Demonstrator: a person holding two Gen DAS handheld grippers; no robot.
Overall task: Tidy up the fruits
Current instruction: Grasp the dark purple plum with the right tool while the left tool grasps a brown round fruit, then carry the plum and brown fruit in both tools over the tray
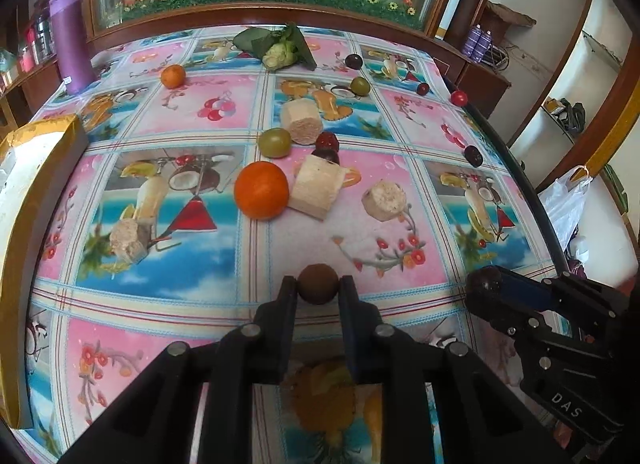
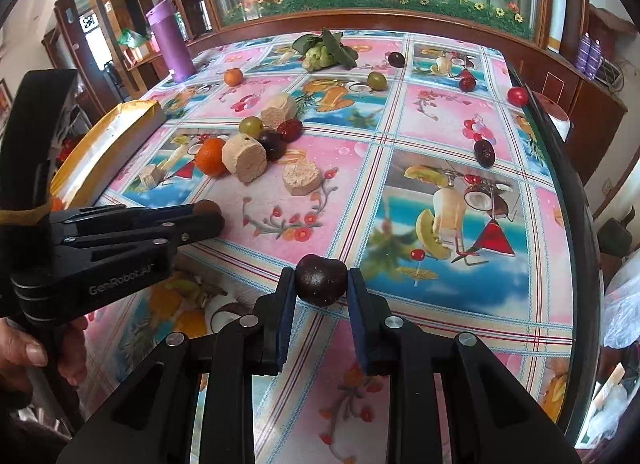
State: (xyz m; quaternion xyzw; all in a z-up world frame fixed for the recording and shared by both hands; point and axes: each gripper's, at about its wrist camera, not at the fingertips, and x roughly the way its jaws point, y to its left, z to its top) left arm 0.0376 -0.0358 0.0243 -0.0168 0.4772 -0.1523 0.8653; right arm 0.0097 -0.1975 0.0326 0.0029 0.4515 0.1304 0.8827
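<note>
My left gripper (image 1: 318, 288) is shut on a small round brown fruit (image 1: 318, 284) and holds it just above the tablecloth. My right gripper (image 2: 321, 282) is shut on a dark purple plum (image 2: 321, 279). In the left wrist view the right gripper (image 1: 486, 282) reaches in from the right with the plum at its tip. In the right wrist view the left gripper (image 2: 210, 214) reaches in from the left. A big orange (image 1: 261, 190), a green fruit (image 1: 274, 142), dark plums (image 1: 327, 141) and pale cut stem pieces (image 1: 316, 186) lie clustered at mid table.
A gold-edged white box (image 1: 36, 168) stands at the left. A purple bottle (image 1: 72, 36) stands at the back left. A leafy green vegetable (image 1: 276, 46), a small orange (image 1: 173, 76) and scattered small fruits (image 1: 459, 97) lie at the back and along the right edge.
</note>
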